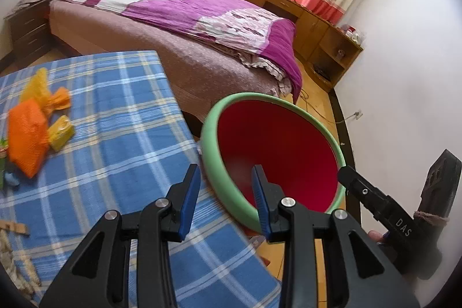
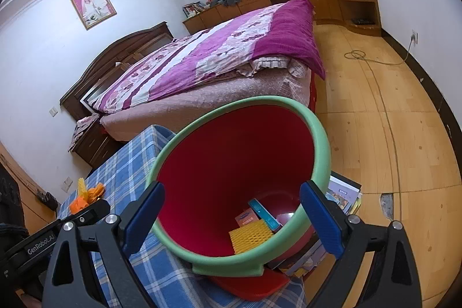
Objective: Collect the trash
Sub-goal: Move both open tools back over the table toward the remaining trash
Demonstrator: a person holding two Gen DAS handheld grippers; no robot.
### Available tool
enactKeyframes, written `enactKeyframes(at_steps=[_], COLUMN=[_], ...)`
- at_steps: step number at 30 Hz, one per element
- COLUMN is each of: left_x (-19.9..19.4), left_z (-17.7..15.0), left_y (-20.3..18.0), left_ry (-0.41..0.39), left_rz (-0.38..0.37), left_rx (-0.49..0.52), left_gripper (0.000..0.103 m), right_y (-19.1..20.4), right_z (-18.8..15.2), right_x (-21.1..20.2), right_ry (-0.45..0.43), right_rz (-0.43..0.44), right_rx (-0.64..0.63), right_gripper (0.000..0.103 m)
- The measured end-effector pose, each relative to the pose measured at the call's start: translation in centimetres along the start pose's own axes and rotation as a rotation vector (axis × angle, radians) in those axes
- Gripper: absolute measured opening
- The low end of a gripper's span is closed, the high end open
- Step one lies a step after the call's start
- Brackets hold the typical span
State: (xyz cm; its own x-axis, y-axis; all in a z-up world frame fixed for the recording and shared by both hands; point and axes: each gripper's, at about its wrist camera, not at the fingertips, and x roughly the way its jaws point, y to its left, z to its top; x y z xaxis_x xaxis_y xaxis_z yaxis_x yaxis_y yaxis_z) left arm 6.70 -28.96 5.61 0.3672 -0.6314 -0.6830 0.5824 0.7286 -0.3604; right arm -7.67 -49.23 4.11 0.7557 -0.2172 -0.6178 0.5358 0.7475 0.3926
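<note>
A red bin with a green rim (image 1: 208, 134) stands just off the right edge of the blue plaid table (image 1: 115, 111). Inside it lie a yellow mesh piece (image 2: 251, 235), an orange packet (image 2: 245, 217) and a teal box (image 2: 264, 214). My left gripper (image 1: 225, 172) is open and empty over the table edge, beside the bin's rim. My right gripper (image 2: 231, 192) hangs over the near rim (image 2: 228, 264) with its jaws wide, gripping nothing. An orange mesh bag (image 1: 27, 134), a yellow wrapper (image 1: 60, 133) and a yellow-orange bag (image 1: 43, 94) lie at the table's left.
A bed with a purple cover (image 1: 202, 10) stands behind the table and bin. Wooden cabinets (image 1: 317, 25) line the window wall. A cable (image 2: 375, 59) trails across the wooden floor. Magazines (image 2: 343, 192) lie by the bin. Wooden clips (image 1: 14, 227) sit at the table's left edge.
</note>
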Motion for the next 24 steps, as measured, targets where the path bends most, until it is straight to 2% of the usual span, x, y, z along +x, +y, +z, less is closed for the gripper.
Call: enactKeyframes(at_steps=[15,24], left_x=[-6.3,-10.5], left_z=[-1.8,-3.7], left_y=[4.6,8.3], left_ry=[-0.078,-0.125], left_rz=[0.109,0.176], left_rx=[-0.065,-0.129], left_gripper=[0.036,0.036], right_y=[4.8,9.2], right_z=[-2.0,-4.5], right_x=[-1.7,-2.6], right_ry=[0.020,0.050], right_rz=[0.056,0.104], right_rx=[-0.080,-0.159], right_gripper=[0.096,0.096])
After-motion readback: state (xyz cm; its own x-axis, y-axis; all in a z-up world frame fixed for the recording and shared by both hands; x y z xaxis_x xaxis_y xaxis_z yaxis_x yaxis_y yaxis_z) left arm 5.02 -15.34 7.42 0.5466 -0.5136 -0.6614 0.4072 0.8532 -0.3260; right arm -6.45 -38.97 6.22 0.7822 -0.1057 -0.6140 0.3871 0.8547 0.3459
